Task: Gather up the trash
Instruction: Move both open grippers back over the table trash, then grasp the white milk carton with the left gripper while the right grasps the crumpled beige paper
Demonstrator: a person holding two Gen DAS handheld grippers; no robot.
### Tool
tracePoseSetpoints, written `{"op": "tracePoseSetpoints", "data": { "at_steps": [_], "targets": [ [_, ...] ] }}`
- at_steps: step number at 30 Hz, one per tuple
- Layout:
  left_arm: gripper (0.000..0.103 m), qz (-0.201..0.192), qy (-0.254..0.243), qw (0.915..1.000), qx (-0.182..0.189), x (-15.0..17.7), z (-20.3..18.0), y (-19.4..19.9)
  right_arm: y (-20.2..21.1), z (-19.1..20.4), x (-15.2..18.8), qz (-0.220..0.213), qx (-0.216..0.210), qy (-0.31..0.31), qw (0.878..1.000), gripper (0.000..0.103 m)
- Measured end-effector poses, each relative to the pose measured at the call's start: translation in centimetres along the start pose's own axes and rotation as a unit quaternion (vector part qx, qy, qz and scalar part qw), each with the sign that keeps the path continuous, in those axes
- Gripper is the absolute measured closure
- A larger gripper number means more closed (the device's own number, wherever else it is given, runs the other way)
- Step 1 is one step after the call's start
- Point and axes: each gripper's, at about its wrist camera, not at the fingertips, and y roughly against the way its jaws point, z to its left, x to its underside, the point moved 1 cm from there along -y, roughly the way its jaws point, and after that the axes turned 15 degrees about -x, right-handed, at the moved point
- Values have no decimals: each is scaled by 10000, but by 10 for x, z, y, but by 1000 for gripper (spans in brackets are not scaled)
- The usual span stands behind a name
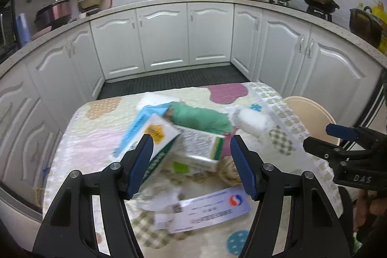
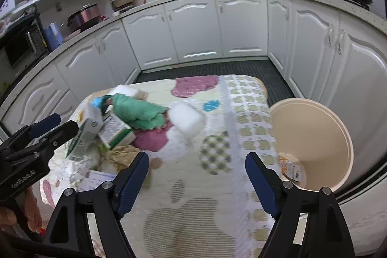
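A pile of trash lies on the patterned tablecloth [image 1: 79, 146]: a green-and-white carton [image 1: 157, 137], a printed box [image 1: 200, 146], a green cloth [image 1: 203, 119], a white wad [image 1: 251, 120], crumpled paper [image 1: 159, 195] and a flat white card [image 1: 210, 209]. My left gripper [image 1: 191, 161] is open, its fingers either side of the cartons, the left finger against the green-and-white carton. My right gripper [image 2: 196, 178] is open and empty over bare tablecloth [image 2: 212, 185]. The pile sits to its left, with carton [image 2: 84, 134], box [image 2: 116, 129], cloth [image 2: 137, 113] and white wad [image 2: 187, 120].
A beige bin [image 2: 312, 137] stands at the table's right edge with a wrapper [image 2: 291, 169] inside; it also shows in the left wrist view [image 1: 312, 117]. White kitchen cabinets [image 1: 164, 40] and a dark floor mat [image 1: 174, 81] lie beyond the table.
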Motion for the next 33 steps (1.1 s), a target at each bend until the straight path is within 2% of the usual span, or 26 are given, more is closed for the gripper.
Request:
{"op": "tracePoseSetpoints", "data": {
  "at_steps": [17, 25, 29, 33],
  "targets": [
    [38, -89, 352, 9993, -64, 11, 37, 5, -13, 53, -1, 66, -71, 410, 9991, 21],
    [38, 38, 607, 9980, 184, 16, 55, -3, -19, 60, 2, 162, -68, 472, 9987, 20],
    [37, 85, 546, 9980, 295, 22, 66, -10, -26, 56, 7, 292, -49, 464, 9985, 19],
    [30, 156, 503, 9978, 414, 27, 76, -20, -36, 51, 10, 433, -131, 374, 9983, 19]
  ]
}}
